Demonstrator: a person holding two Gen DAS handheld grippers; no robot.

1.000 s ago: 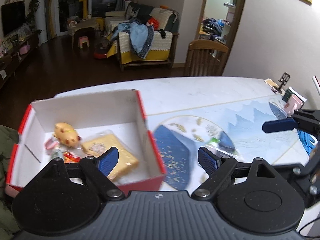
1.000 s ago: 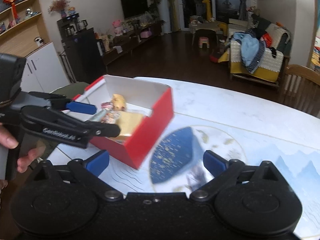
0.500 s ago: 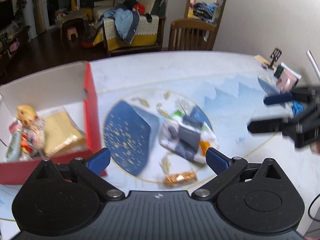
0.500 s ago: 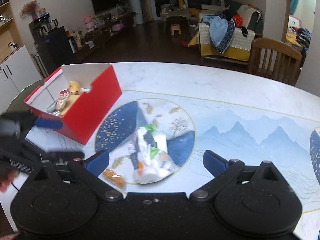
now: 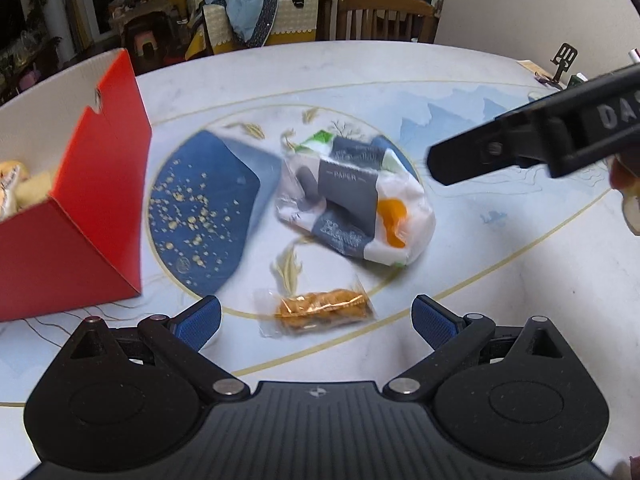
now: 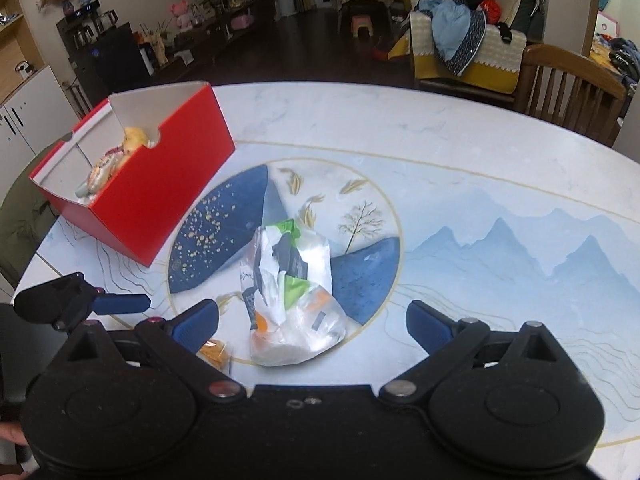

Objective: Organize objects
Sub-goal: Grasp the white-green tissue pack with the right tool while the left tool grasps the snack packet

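A clear packet of orange snacks (image 5: 320,309) lies on the table between the wide-apart fingers of my left gripper (image 5: 316,322), which is open and touches nothing. Just beyond it lies a white and grey tissue pack (image 5: 356,208) in crinkled plastic. My right gripper (image 6: 314,320) hangs open over that tissue pack (image 6: 288,292), its pads apart from it. The red box (image 5: 80,220) stands at the left with several snacks inside; the right wrist view shows the box (image 6: 160,184) at the table's far left. The orange packet (image 6: 214,352) peeks out by the right gripper's left finger.
The round marble table (image 6: 480,152) carries a blue painted pattern. A wooden chair (image 6: 568,84) stands at its far side. A small phone stand (image 5: 564,60) sits near the far right edge. The right gripper's black finger (image 5: 520,148) reaches in from the right.
Both grippers have swung away from the red box toward the table's middle and come lower. The left gripper's fingers spread wider and now straddle the orange packet.
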